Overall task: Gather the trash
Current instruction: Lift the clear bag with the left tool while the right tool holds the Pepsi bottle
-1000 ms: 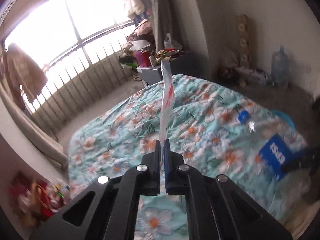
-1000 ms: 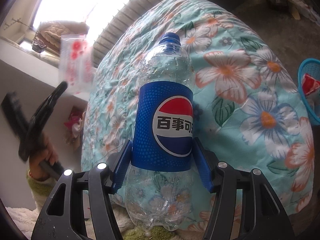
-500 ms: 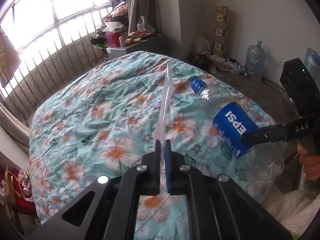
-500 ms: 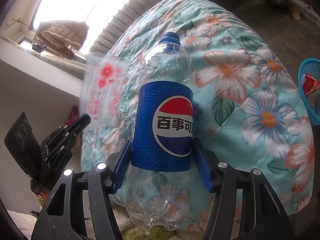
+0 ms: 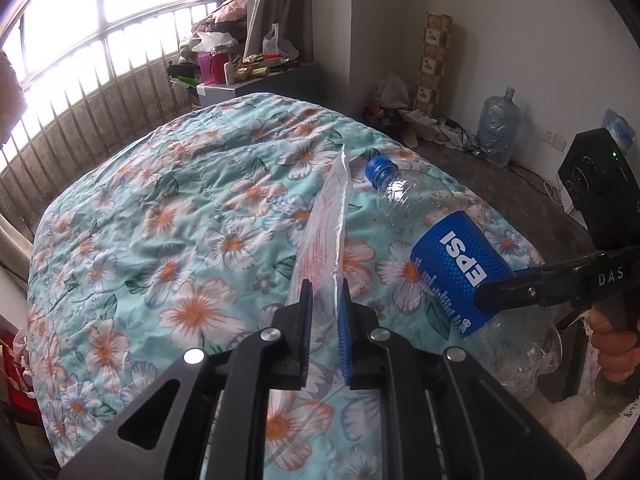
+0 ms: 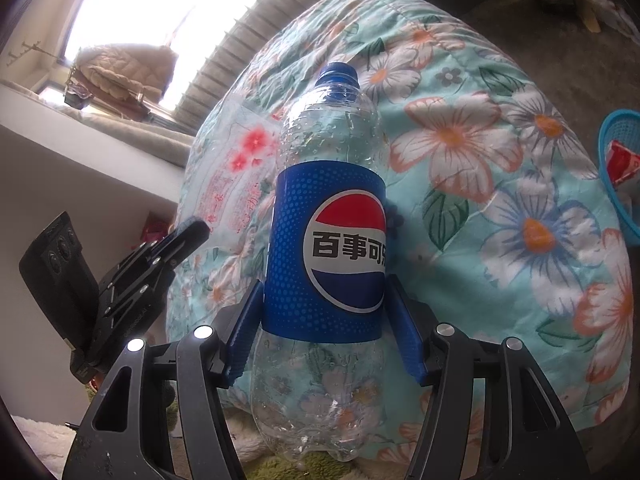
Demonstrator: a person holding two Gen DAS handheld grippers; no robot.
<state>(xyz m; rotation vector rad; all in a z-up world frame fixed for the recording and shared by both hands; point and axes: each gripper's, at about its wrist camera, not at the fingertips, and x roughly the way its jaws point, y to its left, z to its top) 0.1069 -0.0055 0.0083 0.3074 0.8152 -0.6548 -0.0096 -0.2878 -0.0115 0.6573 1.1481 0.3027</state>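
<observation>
Left gripper (image 5: 325,300): jaws opening, clear plastic bag (image 5: 325,236) with red print standing between them above the floral quilt (image 5: 180,220), pads seemingly no longer pressing it, though hard to judge through the clear film. Right gripper (image 6: 324,320): clamped on the blue label of an empty Pepsi bottle (image 6: 328,208), cap pointing away, just beside the bag. Blue basket (image 6: 616,152) with a red wrapper off past the quilt's edge.

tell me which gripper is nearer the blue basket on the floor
Right. The right gripper, clamped on the Pepsi bottle, has the blue basket off to its right. The left gripper, with the plastic bag, is on the bottle's far side.
</observation>
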